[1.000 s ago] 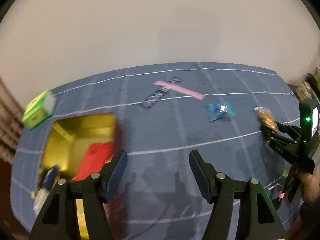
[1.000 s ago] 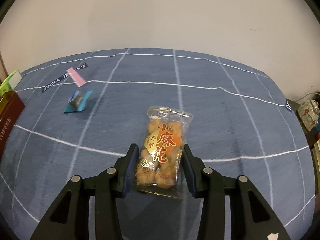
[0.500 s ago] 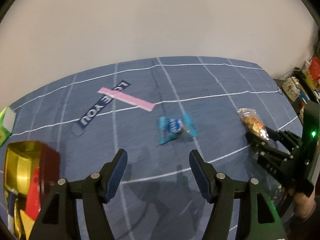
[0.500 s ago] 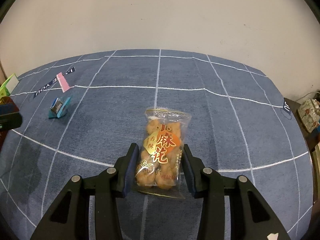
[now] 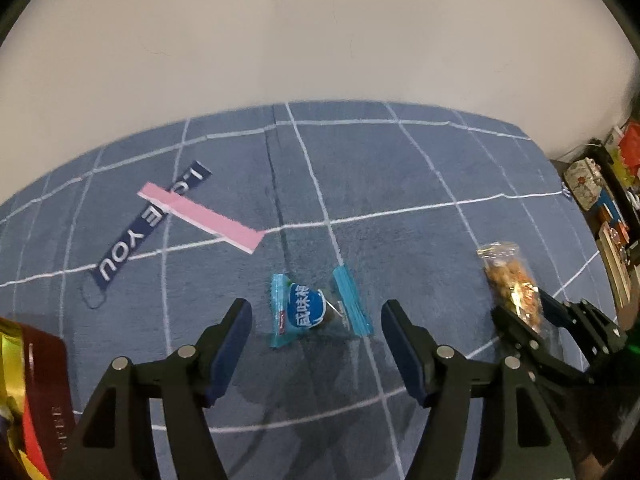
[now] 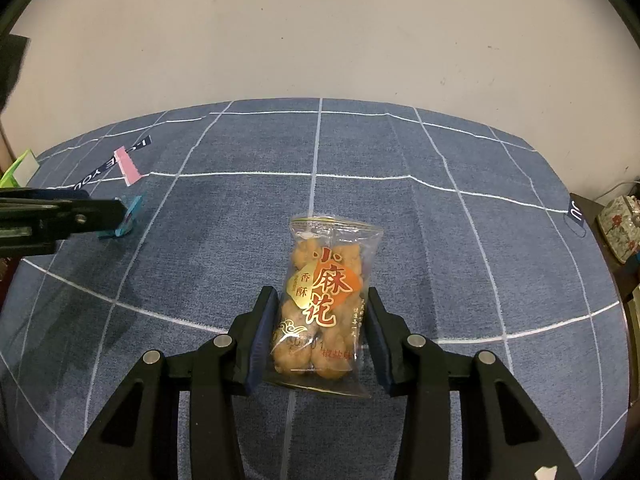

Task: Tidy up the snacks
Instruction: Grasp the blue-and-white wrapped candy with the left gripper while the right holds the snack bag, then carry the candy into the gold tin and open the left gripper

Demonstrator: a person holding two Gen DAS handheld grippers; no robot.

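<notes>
The cloth [image 6: 400,152] is slate blue, crossed by thin white lines in a wide grid. The bag [image 6: 326,300] at 6 o'clock in the right wrist view is clear, showing golden-brown twists, with red characters on an orange and gold patch. The candy wrapper [image 5: 316,310] is bright blue with white characters. At 9 o'clock lies a navy strap [image 5: 136,240] with white letters, crossed by a pink strip [image 5: 204,216]. The tin [image 5: 28,392] is dark red and gold.

Both wrist fisheyes look steeply down, close over the blue grid-lined cloth table [image 5: 420,184], facing its far wall-side edge; both share the blue-wrapped candy [image 5: 316,310] [image 6: 130,216].
</notes>
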